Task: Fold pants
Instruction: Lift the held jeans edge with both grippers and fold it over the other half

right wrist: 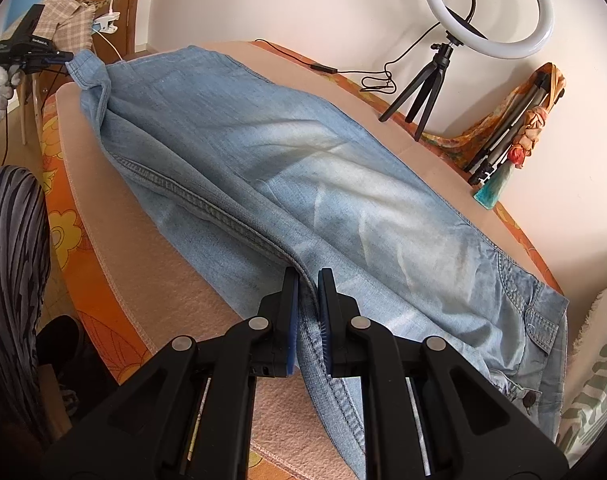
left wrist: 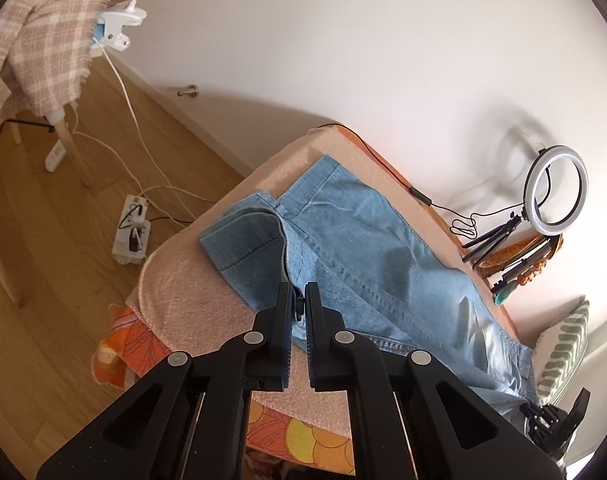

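- Across the middle of both frames, light blue jeans [right wrist: 303,168] lie lengthwise on a pink towel [right wrist: 151,264] over the table.
- Low centre in the left view, the left gripper [left wrist: 299,296] is clamped on the leg's hem end, folded over.
- Low centre in the right view, the right gripper [right wrist: 308,280] pinches the thick seam.
- Upper right, a ring light [right wrist: 488,8] stands on its tripod.

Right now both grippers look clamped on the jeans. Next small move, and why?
Probably lift both together and carry the near edge across. The left gripper pinches the hem end, the right gripper the seam of the jeans, which lie lengthwise on the pink towel.
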A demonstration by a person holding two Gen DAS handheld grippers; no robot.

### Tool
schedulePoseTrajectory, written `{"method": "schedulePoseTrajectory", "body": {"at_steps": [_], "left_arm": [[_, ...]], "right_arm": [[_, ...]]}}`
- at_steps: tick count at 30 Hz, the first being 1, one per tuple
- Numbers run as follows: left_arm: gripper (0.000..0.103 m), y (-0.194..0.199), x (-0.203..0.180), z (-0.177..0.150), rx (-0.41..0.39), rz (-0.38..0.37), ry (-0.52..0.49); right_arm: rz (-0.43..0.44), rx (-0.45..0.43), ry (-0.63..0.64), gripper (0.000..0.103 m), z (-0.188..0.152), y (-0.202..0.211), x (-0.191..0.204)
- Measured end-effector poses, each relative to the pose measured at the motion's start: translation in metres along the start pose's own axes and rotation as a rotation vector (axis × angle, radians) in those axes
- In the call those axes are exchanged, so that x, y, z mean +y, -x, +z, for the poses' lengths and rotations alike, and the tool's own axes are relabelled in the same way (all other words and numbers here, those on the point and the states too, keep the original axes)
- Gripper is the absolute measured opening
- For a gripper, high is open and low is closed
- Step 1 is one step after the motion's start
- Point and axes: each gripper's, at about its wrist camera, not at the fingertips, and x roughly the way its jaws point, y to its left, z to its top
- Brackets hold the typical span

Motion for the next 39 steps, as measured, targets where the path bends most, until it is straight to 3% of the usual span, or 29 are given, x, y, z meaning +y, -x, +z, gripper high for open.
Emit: {"method": "schedulePoseTrajectory", "body": {"at_steps": [4, 8, 11, 12, 20, 28, 33, 36, 39], "left_arm": [[0.02, -0.019, 0.005, -0.004, 0.011, 0.012, 0.056], [0.024, -0.032, 0.006, -0.009, 0.022, 0.052, 0.069], [0.017, -0.04, 0.007, -0.013, 0.042, 0.06, 0.071], [0.005, -0.04, 0.007, -0.014, 0.046, 0.059, 0.067], [0.005, 0.022, -0.005, 0.005, -0.065, 0.005, 0.057], [0.005, 0.083, -0.043, 0.043, -0.157, -0.012, -0.035], [0.005, 0.11, -0.07, 0.051, -0.206, -0.066, -0.062], [0.005, 0.115, -0.086, 0.056, -0.22, -0.074, -0.105], [0.005, 0.087, -0.095, 0.068, -0.174, -0.057, -0.12]], "right_arm": [[-0.001, -0.004, 0.008, 0.01, -0.001, 0.005, 0.001], [-0.007, -0.004, 0.021, 0.01, -0.001, 0.007, 0.003], [-0.013, -0.001, 0.019, 0.01, 0.0, 0.006, 0.003], [-0.015, -0.001, 0.018, 0.01, 0.0, 0.006, 0.003], [-0.045, -0.04, 0.021, 0.01, 0.0, 0.028, 0.003], [-0.082, -0.131, 0.008, 0.009, 0.018, 0.087, -0.011], [-0.097, -0.155, 0.029, 0.009, 0.026, 0.13, -0.027], [-0.106, -0.153, 0.051, 0.009, 0.03, 0.143, -0.043], [-0.136, -0.135, 0.097, 0.009, 0.04, 0.13, -0.056]]}}
